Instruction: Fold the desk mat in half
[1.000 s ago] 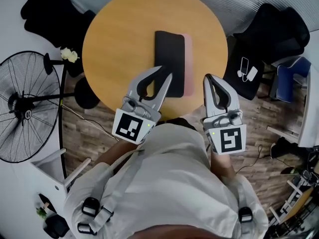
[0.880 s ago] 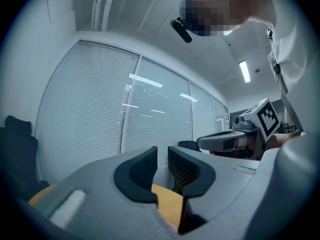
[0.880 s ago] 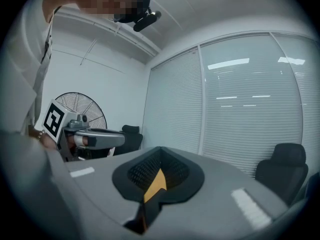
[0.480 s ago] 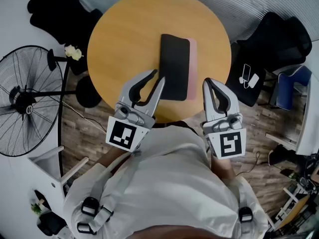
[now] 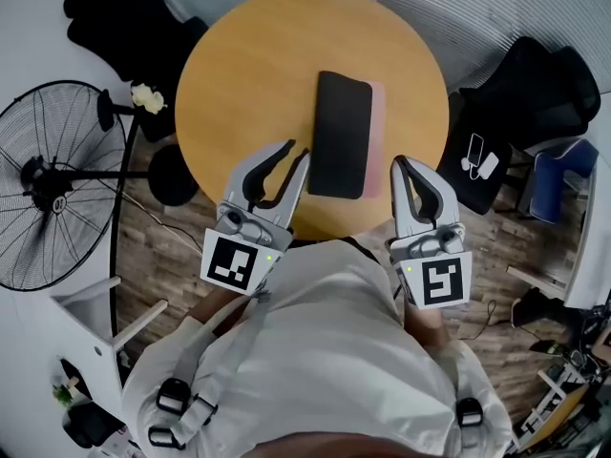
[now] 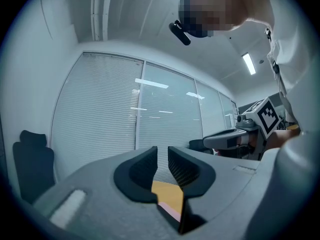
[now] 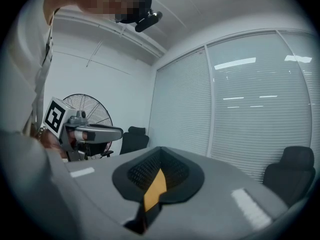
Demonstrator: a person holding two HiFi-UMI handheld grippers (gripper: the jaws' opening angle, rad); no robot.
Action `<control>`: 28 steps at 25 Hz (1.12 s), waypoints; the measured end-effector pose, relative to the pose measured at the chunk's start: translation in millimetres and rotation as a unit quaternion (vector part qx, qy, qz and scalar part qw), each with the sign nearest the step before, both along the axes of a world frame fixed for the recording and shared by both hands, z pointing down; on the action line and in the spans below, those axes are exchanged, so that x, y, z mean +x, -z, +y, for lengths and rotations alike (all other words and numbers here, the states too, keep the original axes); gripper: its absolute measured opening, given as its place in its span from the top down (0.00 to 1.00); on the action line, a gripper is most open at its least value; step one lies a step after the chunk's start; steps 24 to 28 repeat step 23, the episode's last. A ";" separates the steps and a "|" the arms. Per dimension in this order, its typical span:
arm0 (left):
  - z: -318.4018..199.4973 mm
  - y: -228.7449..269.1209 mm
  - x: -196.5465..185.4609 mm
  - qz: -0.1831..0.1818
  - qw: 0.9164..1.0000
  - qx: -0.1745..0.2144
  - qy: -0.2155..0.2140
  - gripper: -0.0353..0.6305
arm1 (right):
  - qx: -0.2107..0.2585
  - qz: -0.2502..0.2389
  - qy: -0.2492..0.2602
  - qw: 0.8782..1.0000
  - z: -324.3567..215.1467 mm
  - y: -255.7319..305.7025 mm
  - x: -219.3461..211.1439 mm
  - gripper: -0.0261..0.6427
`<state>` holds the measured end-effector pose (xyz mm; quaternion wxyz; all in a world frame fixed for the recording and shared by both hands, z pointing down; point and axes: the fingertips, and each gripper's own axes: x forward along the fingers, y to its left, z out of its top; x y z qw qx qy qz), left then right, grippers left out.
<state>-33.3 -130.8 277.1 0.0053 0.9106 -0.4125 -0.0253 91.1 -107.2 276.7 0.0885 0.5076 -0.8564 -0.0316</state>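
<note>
The desk mat point(image 5: 341, 134) lies folded on the round wooden table point(image 5: 248, 74), black side up, with a pink strip point(image 5: 378, 141) showing along its right edge. My left gripper point(image 5: 298, 151) hovers just left of the mat's near corner, apart from it, jaws slightly open and holding nothing. In the left gripper view its pads point(image 6: 162, 151) stand a narrow gap apart, with table and a pink sliver point(image 6: 172, 213) below. My right gripper point(image 5: 399, 162) sits at the table's near right edge, shut and holding nothing; its pads point(image 7: 159, 151) meet at the tips.
A standing fan point(image 5: 57, 194) is on the floor to the left. Black office chairs point(image 5: 535, 84) stand right of the table, and another one point(image 5: 124, 8) at the far left. A white object point(image 5: 145, 96) sits by the table's left edge. Blinds cover the far windows.
The left gripper has drawn back and left, off the mat's near-left corner. The right gripper has pulled back slightly. The mat stays folded and still.
</note>
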 end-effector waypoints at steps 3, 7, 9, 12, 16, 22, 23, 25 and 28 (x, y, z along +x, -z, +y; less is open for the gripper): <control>1.0 -0.5 -2.4 0.001 1.000 0.000 0.000 0.84 | 0.000 0.001 -0.001 1.000 0.1 0.3 -2.1 0.95; 0.6 -1.5 -2.3 0.000 1.000 -0.002 -0.001 0.84 | 0.002 0.001 -0.002 1.000 -1.5 2.2 -2.8 0.95; 0.0 -1.6 -1.4 0.000 1.000 -0.002 -0.001 0.84 | 0.003 0.001 -0.002 1.000 -2.2 2.4 -1.4 0.95; -0.1 -2.8 -1.0 -0.001 1.000 -0.002 -0.001 0.84 | 0.003 0.002 -0.003 1.000 -2.4 2.1 -0.2 0.95; 0.7 -2.6 -0.8 0.000 1.000 -0.002 -0.002 0.84 | 0.002 0.002 -0.004 1.000 -1.3 2.3 -0.2 0.95; -1.0 -3.7 2.5 -0.003 1.000 -0.004 0.000 0.84 | 0.001 0.001 -0.004 1.000 -3.0 1.1 4.5 0.95; -1.3 -3.9 3.1 -0.004 1.000 -0.004 0.000 0.84 | 0.000 0.001 -0.004 1.000 -3.2 1.0 5.6 0.95; -1.3 -3.9 3.1 -0.004 1.000 -0.004 0.000 0.84 | 0.000 0.001 -0.004 1.000 -3.2 1.0 5.6 0.95; -1.3 -3.9 3.1 -0.004 1.000 -0.004 0.000 0.84 | 0.000 0.001 -0.004 1.000 -3.2 1.0 5.6 0.95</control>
